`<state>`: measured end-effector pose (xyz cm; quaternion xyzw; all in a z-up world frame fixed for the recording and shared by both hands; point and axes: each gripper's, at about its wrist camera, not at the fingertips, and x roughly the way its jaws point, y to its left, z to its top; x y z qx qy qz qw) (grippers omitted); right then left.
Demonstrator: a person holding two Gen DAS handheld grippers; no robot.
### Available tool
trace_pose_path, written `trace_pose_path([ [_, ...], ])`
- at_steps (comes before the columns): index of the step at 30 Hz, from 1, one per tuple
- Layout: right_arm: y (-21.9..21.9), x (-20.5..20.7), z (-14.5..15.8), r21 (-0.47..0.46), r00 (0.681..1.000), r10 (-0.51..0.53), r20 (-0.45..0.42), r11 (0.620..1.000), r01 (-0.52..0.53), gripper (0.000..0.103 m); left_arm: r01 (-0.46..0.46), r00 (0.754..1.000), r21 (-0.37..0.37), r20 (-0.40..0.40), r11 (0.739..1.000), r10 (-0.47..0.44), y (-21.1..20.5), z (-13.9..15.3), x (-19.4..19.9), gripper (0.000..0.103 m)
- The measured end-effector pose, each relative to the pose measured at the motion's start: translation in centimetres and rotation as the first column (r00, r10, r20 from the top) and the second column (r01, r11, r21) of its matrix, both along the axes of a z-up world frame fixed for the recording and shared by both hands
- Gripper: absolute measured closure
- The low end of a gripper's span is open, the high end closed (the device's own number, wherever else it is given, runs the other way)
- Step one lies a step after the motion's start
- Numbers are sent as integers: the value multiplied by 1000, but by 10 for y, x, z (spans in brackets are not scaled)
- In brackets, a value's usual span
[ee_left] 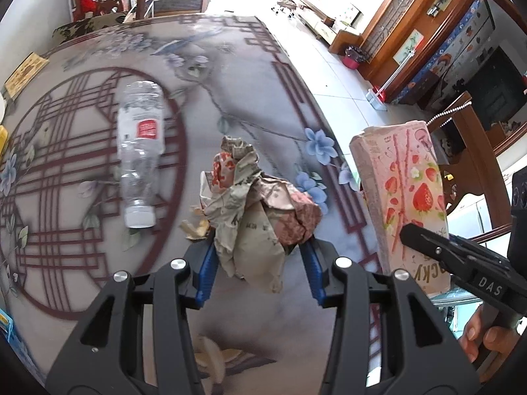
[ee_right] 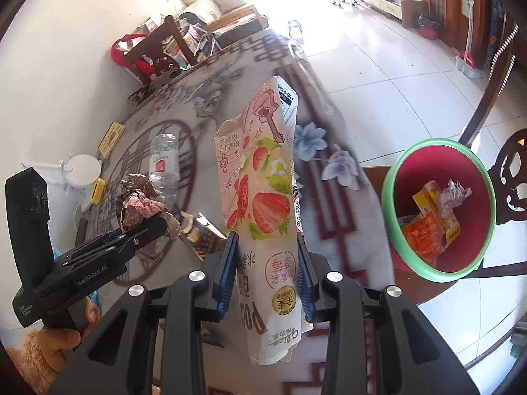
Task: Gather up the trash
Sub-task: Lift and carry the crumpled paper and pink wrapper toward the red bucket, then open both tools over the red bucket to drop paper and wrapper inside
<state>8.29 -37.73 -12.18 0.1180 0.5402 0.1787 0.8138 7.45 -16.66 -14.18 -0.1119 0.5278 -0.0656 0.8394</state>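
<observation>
My left gripper [ee_left: 260, 256] is shut on a crumpled paper wrapper [ee_left: 257, 204] and holds it above the patterned table [ee_left: 237, 75]. My right gripper [ee_right: 266, 263] is shut on a pink strawberry biscuit box [ee_right: 260, 191], held upright above the table's right edge. The box also shows in the left wrist view [ee_left: 402, 194], and the wrapper in the right wrist view [ee_right: 138, 204]. A red bin with a green rim [ee_right: 438, 210] stands on a chair to the right, with several pieces of trash inside. An empty clear plastic bottle [ee_left: 140, 151] lies on the table.
Peel scraps [ee_left: 197, 227] lie on the table near the wrapper. A small open box [ee_right: 204, 233] lies near the front edge. A white round holder [ee_right: 82, 171] and a yellow item [ee_right: 98, 191] sit at the table's left. Wooden chairs [ee_right: 158, 49] stand beyond the table.
</observation>
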Motion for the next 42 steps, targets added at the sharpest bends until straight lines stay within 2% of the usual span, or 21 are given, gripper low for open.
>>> trace_pose_path([
  [12,-77,11,-14,5,992,-116,-42,993,116,70,97,995,4,-27,995,-97,-71,-8,22,58],
  [28,-193,28,-38,-39,944,-316,-95,949,314,70,188,980,1,-63,982,-187,-148,-21,49,58],
  [30,-204,34,-37,-41,938,-337,-79,941,335,65,203,977,5,-67,979,-202,-159,-22,53,58],
  [31,-208,36,-37,-41,935,-347,-79,938,345,58,208,976,7,-69,978,-207,-164,-23,54,58],
  [32,-213,38,-37,-39,932,-355,-78,935,353,43,220,973,10,-71,976,-218,-171,-24,56,58],
  [38,-232,38,-33,-60,928,-370,-46,928,367,42,296,953,25,-74,955,-293,-218,-31,74,58],
  [42,-250,29,-30,-59,914,-403,-40,914,400,42,344,938,24,-54,939,-343,-250,-31,83,58],
])
